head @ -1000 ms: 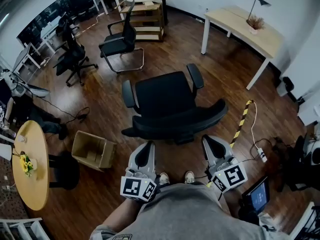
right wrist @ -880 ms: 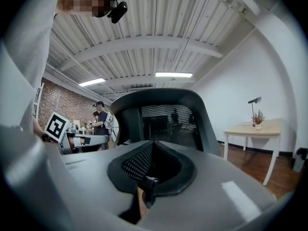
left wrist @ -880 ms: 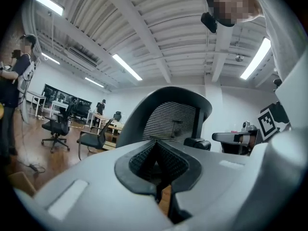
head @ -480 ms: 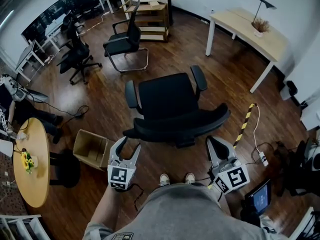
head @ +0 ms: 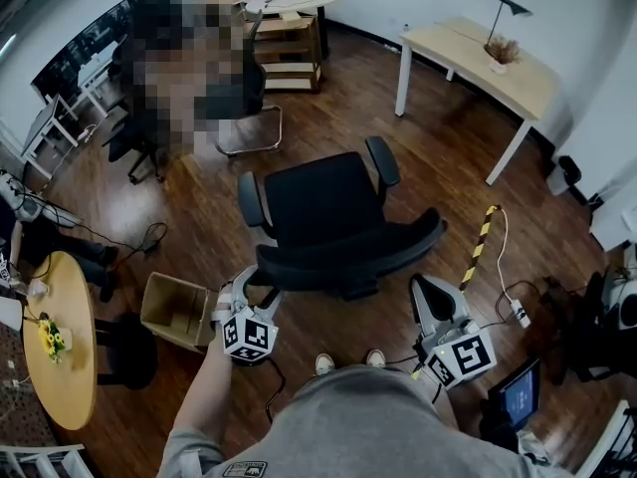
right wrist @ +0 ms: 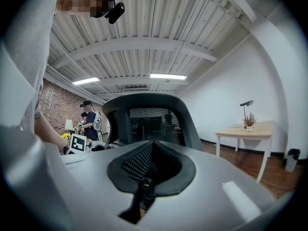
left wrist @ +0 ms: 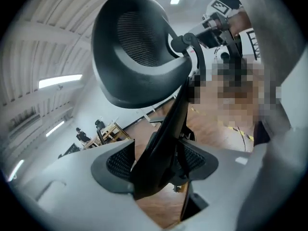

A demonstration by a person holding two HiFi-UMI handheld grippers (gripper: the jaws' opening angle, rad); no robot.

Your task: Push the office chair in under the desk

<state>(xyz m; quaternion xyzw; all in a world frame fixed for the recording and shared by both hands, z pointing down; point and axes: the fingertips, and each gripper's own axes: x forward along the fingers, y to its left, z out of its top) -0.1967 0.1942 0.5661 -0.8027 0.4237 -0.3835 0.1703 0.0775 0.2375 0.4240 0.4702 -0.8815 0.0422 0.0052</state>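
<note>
the black office chair [head: 328, 207] stood at frame centre, well apart from the desk [head: 478, 58] at upper right. the left gripper [head: 256, 285] had just been opening, jaws spread with the chair's back frame between them. the right gripper [head: 426, 287], lower right, was pressed together. the cardboard box [head: 151, 307] at lower left lay open.

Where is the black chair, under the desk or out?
Out. The office chair stands well away from the desk, with bare floor between them.

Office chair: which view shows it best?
Head view: whole office chair from above, with seat, armrests and backrest. Left gripper view: only the backrest and a frame bar, close up, between the just-opened jaws of the left tool. Right gripper view: only the backrest top past the shut right tool.
</note>
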